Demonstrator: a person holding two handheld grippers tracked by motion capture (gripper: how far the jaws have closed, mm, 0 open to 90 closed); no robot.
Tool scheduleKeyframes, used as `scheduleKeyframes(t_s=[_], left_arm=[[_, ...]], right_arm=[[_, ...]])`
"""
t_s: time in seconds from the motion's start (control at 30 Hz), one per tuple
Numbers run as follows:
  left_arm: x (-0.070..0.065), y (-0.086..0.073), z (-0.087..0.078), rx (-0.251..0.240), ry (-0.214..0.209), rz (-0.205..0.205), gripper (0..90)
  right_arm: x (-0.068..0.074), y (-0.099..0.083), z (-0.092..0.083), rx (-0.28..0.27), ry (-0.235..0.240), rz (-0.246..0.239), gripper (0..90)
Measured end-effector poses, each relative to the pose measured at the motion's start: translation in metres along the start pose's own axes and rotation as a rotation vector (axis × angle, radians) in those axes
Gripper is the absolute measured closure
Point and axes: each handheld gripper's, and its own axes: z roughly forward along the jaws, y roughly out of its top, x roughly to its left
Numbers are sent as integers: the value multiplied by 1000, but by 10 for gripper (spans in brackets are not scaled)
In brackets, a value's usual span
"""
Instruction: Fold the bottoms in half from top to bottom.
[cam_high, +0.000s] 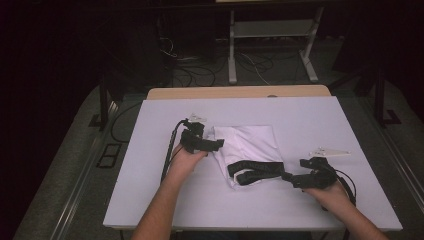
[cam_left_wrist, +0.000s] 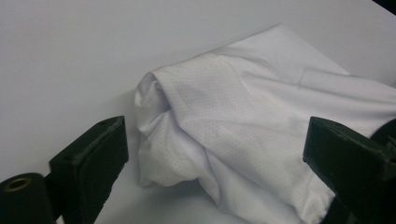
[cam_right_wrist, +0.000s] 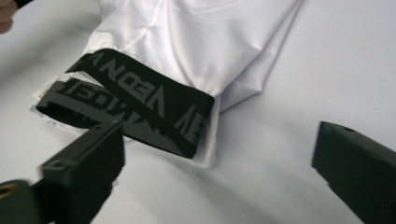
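A folded white mesh garment (cam_high: 247, 142) lies on the white table (cam_high: 150, 200), with its black lettered waistband (cam_high: 255, 171) at the near end. My left gripper (cam_high: 219, 144) is at the garment's left edge, open. In the left gripper view its jaws stand wide on either side of a bunched fold of the garment (cam_left_wrist: 243, 121) without pressing it. My right gripper (cam_high: 292, 177) is at the waistband's right end, also open. In the right gripper view the waistband (cam_right_wrist: 140, 102) lies just ahead of the left jaw, and the white cloth (cam_right_wrist: 205, 37) stretches beyond it.
The table's far edge shows a wooden strip (cam_high: 240, 92). Behind it on the dark floor are loose cables (cam_high: 200, 70) and a grey metal frame (cam_high: 272, 30). Bare tabletop lies to the left, to the right and in front of the garment.
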Motion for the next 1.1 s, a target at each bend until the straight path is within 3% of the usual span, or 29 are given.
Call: scheduleKeyframes(t_s=[0.27,0.53,0.93,1.1], left_arm=[[-15,-11,-14,-26,-35,48,0],[-23,-24,-28,-47,-50,69,0],[-19,-45,-47,-64,-48,41,0],[-18,-61,-66,-73,-37,46,0]], right_arm=[[-2,-2,-9,-44,-10,-17,0],[-4,-5,-22,-73,-32,-17,0],[-8,-12,-42,-115,-69,-10,0],[-13,-20,-53,-128,-94,-1,0]])
